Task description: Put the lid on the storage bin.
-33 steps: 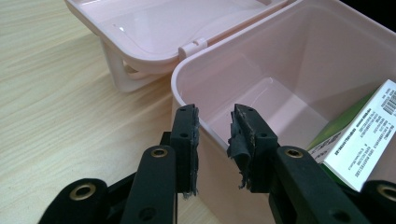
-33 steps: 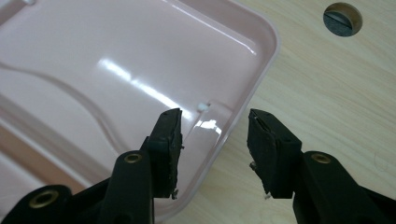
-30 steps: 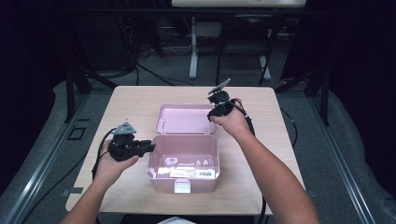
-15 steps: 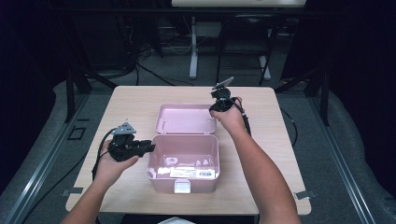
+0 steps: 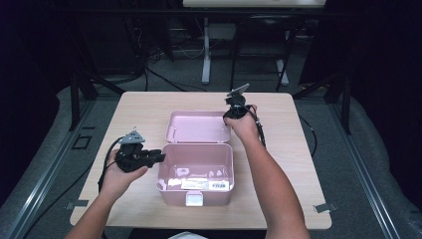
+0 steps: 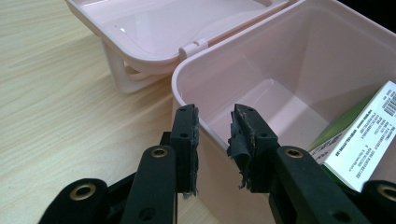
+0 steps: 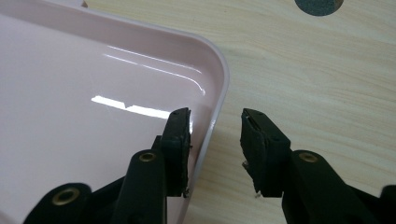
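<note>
A pink plastic box [image 5: 171, 195] stands open mid-table, its lid [image 5: 198, 127] laid back flat behind it. A green and white carton [image 5: 204, 183] lies inside. My left gripper [image 5: 160, 157] grips the box's left wall: in the left gripper view the left gripper [image 6: 215, 126] has one pad outside and one inside the box [image 6: 280, 70] rim, with the carton [image 6: 369, 135] at right. My right gripper [image 5: 229, 116] is at the lid's right edge. There the right gripper [image 7: 215, 126] straddles the lid [image 7: 93, 70] rim; its jaws have just been closing, and wood still shows beside the outer pad.
The wooden table [image 5: 298, 164] has bare room left, right and behind the box. A round grey hole [image 7: 319, 4] sits in the tabletop beyond the lid. Both forearms come in from the near edge. Dark floor, cables and stands surround the table.
My right hand has shifted slightly and come down onto the lid's right edge. The left hand and the box have not moved.
</note>
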{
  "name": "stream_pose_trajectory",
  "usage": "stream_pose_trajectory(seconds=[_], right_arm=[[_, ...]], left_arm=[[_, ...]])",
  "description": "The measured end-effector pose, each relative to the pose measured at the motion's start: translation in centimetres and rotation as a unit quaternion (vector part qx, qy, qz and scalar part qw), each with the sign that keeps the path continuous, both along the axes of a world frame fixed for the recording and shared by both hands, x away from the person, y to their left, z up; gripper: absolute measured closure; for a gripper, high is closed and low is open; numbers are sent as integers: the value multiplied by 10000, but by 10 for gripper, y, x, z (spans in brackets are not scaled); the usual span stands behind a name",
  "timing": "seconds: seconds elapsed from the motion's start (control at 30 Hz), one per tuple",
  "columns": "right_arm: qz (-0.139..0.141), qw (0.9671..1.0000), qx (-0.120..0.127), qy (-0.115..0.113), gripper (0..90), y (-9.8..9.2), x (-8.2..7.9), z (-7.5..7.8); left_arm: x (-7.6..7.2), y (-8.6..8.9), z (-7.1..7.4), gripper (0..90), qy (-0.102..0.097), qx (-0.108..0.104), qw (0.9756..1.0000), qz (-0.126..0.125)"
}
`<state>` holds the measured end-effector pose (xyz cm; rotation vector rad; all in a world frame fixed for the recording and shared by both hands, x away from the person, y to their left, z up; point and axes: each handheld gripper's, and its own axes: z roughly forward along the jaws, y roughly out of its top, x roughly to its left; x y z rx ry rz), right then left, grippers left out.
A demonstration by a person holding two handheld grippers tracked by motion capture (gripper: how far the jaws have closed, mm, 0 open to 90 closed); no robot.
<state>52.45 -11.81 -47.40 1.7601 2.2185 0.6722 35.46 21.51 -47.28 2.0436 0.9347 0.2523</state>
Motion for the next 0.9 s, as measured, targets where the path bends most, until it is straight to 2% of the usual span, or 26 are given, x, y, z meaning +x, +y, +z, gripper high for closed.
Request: stream_pose_trajectory(seconds=[0.33, 0.47, 0.9], right_arm=[[-55, 9998, 162, 52, 663, -2, 2, -3], [-16, 9998, 202, 60, 748, 1, 2, -3], [-103, 9997, 230, 78, 805, 1, 1, 0]], left_arm=[[0, 0, 0, 705, -5, 0, 10000, 3], [0, 0, 0, 705, -12, 0, 10000, 4], [0, 0, 0, 704, -13, -11, 10000, 5]])
